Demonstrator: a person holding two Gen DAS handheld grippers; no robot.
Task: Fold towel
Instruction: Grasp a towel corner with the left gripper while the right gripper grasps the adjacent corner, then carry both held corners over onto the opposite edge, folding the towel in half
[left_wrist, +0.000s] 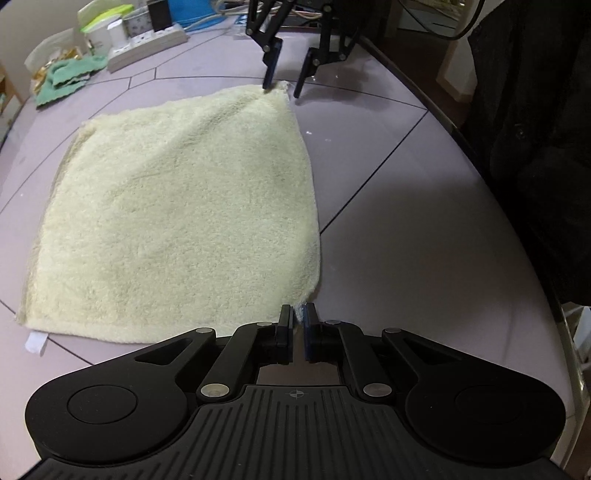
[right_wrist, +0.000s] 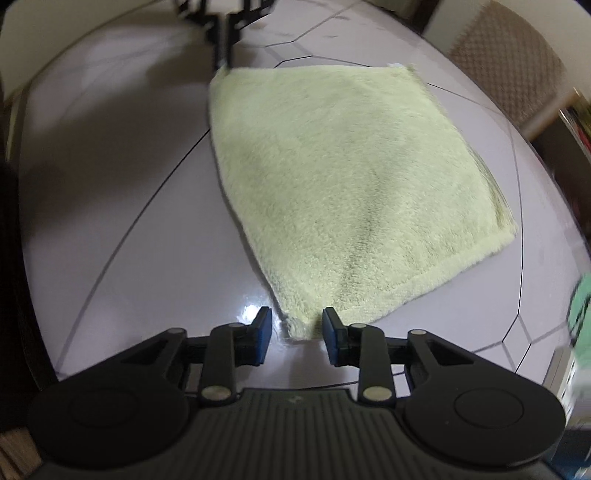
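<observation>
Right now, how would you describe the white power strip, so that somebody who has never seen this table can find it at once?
Start from the pale yellow towel lying flat in the middle of the lilac table, then look to the cluttered far edge in the left wrist view. The power strip lies there beside a crumpled green cloth. Unlike the cloth and cups around it, it is a long, rigid white bar with sockets on top.

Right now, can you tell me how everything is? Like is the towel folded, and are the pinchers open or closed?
Towel: folded once, lying flat on the table, its edges stacked in layers.
Left gripper: shut on the near towel corner.
Right gripper: open, fingers either side of the other corner, not pinching it.
Green cloth: crumpled, at the table's far edge.
Power strip: lying flat on the table.
</observation>
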